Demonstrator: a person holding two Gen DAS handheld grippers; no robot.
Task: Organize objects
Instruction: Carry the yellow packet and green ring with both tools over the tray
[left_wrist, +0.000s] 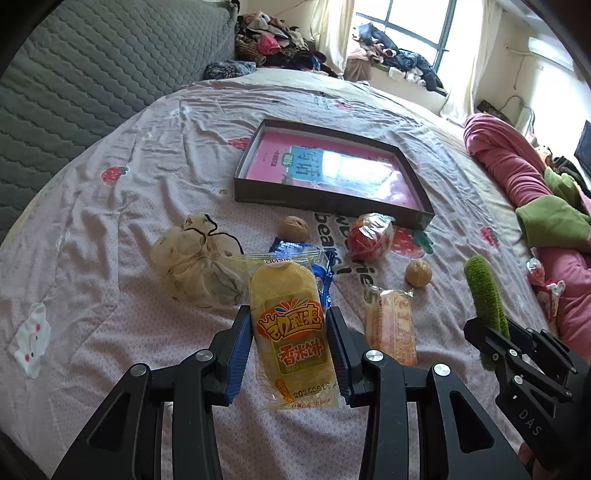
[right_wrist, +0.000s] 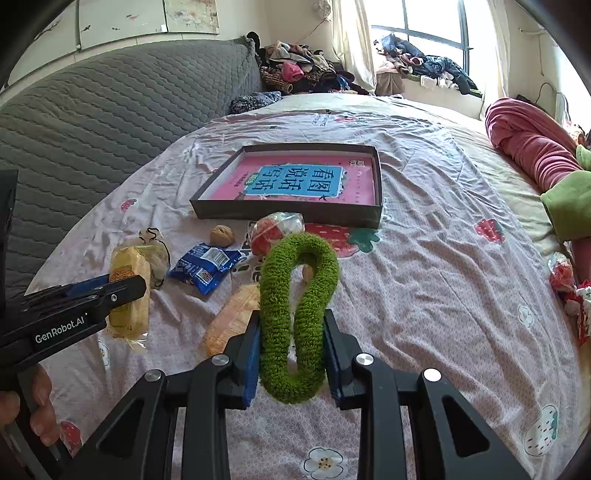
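Note:
My left gripper (left_wrist: 288, 332) is shut on a yellow rice-cracker packet (left_wrist: 291, 328), held above the bed; it also shows in the right wrist view (right_wrist: 129, 295). My right gripper (right_wrist: 291, 343) is shut on a green fuzzy hair tie (right_wrist: 295, 314), seen edge-on in the left wrist view (left_wrist: 484, 299). A dark shallow box (left_wrist: 325, 206) with a pink book (right_wrist: 306, 181) inside lies ahead. On the sheet before it lie a walnut (left_wrist: 293, 229), a red ball in plastic (left_wrist: 369, 236), a blue packet (right_wrist: 207, 266), a cloth pouch (left_wrist: 192, 258), an orange cracker packet (left_wrist: 391, 325) and a second nut (left_wrist: 418, 273).
The bed has a strawberry-print sheet (right_wrist: 443, 277). A grey quilted headboard (left_wrist: 85, 92) stands at left. Pink and green bedding (left_wrist: 524, 177) lies at right, with small red-white wrapped items (right_wrist: 569, 288) beside it. Clothes are piled at the back by the window (right_wrist: 417, 62).

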